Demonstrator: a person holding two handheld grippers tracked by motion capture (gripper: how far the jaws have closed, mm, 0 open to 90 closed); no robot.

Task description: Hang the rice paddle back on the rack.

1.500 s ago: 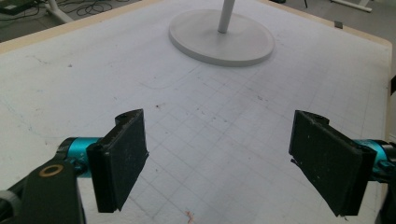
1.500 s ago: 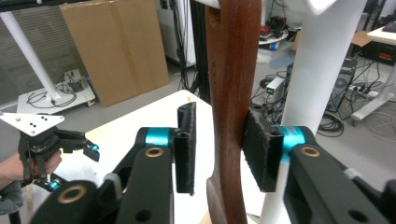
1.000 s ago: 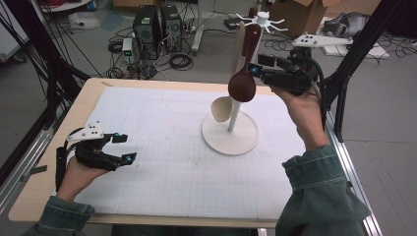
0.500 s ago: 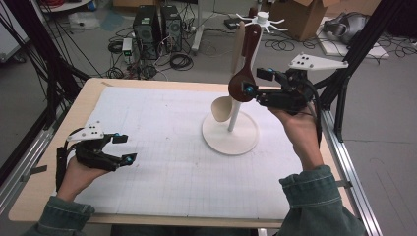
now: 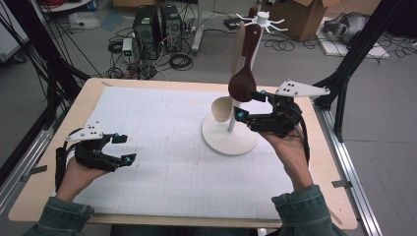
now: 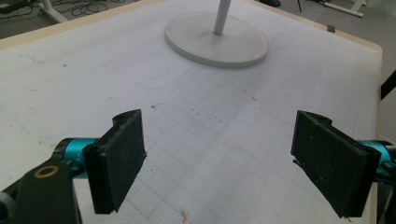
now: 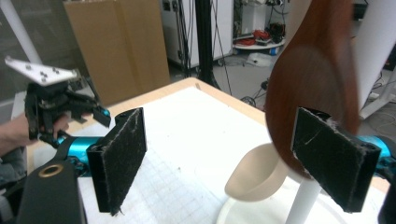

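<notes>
Right gripper (image 5: 247,104) has just been opening, jaws wide beside the dark wooden spoon (image 5: 242,83) hanging on the white stand (image 5: 230,135), gripping nothing. Left gripper (image 5: 124,149) sits well apart from that stand; its jaws gape, released.

High view overhead, gripper views close, sharing white stand (image 5: 230,140)

We find no readable text, label, brand, number or sign in any view. The white mat (image 5: 162,142) on the surface carries only a faint printed grid, no figures we can make out. The cardboard box (image 5: 300,14) behind the surface shows no legible print at this size.
</notes>
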